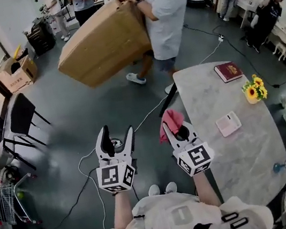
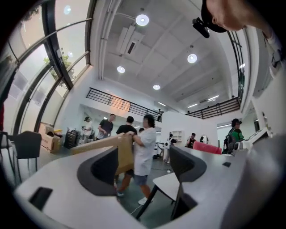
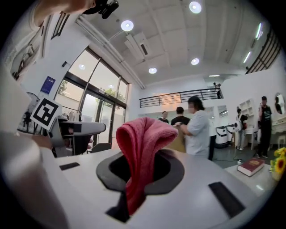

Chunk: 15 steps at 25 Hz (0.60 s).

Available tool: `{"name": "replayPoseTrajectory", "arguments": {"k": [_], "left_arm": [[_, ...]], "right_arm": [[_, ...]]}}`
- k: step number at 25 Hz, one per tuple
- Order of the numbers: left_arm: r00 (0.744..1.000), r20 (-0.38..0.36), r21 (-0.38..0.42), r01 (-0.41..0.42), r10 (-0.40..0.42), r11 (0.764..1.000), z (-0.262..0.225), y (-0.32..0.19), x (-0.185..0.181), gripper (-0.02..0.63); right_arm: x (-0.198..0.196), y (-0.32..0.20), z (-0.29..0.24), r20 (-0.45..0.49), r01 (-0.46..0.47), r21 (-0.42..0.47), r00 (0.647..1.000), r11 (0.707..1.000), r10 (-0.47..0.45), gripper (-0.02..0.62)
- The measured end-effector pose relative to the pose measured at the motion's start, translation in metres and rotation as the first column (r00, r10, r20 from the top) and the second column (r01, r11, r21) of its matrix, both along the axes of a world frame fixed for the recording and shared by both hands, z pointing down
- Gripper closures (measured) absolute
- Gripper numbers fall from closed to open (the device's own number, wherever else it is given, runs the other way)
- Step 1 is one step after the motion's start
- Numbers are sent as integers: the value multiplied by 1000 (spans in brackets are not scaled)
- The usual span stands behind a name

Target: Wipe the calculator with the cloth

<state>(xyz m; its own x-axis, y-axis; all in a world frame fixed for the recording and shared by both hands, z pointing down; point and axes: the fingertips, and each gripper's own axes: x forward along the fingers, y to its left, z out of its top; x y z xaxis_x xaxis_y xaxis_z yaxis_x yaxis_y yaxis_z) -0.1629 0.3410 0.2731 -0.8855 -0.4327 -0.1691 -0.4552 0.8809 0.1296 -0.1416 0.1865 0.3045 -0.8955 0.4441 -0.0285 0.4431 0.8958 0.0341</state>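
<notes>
The calculator (image 1: 228,123), pale with a pinkish face, lies flat on the marble table (image 1: 232,161), to the right of both grippers. My right gripper (image 1: 175,128) hovers by the table's left edge, shut on a folded pink cloth (image 1: 170,121). In the right gripper view the cloth (image 3: 144,147) stands up between the closed jaws of the right gripper (image 3: 140,167) and droops over them. My left gripper (image 1: 116,131) is held over the floor left of the table, open. The left gripper view shows the left gripper (image 2: 143,167) with nothing between its jaws.
A red book (image 1: 228,71) and a small pot of sunflowers (image 1: 254,89) sit at the table's far end. A person carries a large cardboard box (image 1: 103,41) just beyond the table. A black chair (image 1: 21,115) stands at left, and cables (image 1: 87,169) cross the floor.
</notes>
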Motion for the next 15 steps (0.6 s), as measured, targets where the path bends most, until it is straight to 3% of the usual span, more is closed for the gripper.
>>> {"name": "replayPoseTrajectory", "arguments": {"k": [2, 4, 6, 9, 11, 15], "left_arm": [[997, 7, 8, -81, 81, 997, -2, -37, -7, 264], [978, 11, -2, -207, 207, 978, -5, -85, -10, 264], [937, 10, -23, -348, 348, 937, -4, -142, -2, 264], [879, 25, -29, -475, 476, 879, -7, -219, 10, 264], [826, 30, -27, -562, 563, 827, -9, -266, 17, 264], [682, 0, -12, -732, 732, 682, 3, -355, 36, 264]], "right_arm": [[1, -37, -3, 11, -79, -11, 997, 997, 79, 538], [13, -81, -4, 20, -199, -32, 980, 979, 200, 538], [36, -131, -1, 15, -344, -63, 938, 937, 345, 538], [62, -202, 0, 20, -475, -84, 878, 876, 478, 538], [83, -242, -1, 31, -565, -86, 822, 821, 569, 538], [140, -309, 9, 11, -744, -87, 664, 662, 747, 538]]}}
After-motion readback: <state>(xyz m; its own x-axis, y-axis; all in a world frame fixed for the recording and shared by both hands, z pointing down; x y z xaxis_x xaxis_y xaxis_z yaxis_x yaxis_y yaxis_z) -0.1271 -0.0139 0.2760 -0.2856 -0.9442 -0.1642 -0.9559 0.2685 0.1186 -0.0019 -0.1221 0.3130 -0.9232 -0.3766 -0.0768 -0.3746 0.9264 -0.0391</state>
